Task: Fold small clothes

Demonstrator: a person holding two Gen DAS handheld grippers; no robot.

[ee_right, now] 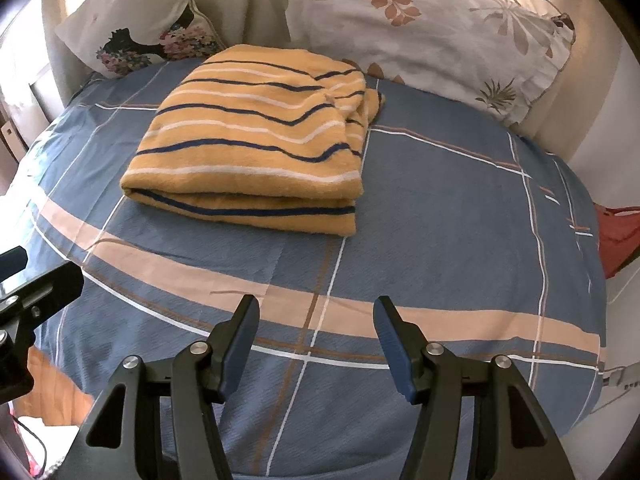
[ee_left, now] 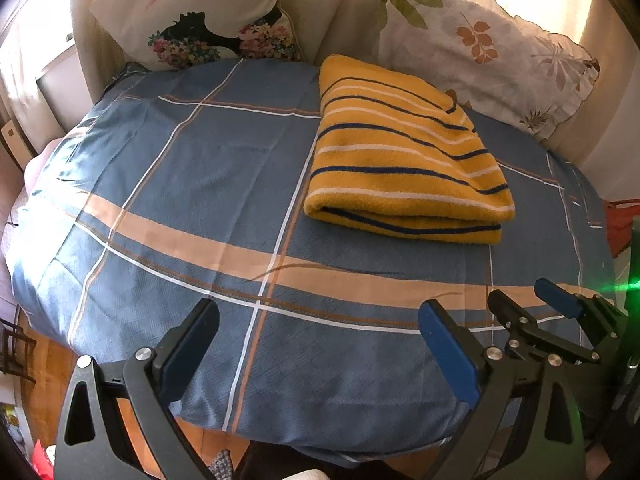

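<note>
A yellow garment with navy and white stripes lies folded into a thick rectangle on the blue plaid bed cover, toward the pillows. The right wrist view shows the same folded garment left of centre on the cover. My left gripper hovers over the near part of the cover, open wide, nothing between its fingers. My right gripper is open too, empty, well short of the garment. It also shows at the lower right of the left wrist view as the right gripper.
Two patterned pillows lean against the back behind the cover. A red object lies at the right edge. An orange-brown floor shows past the cover's near left edge. The left gripper's body enters the right wrist view's left side.
</note>
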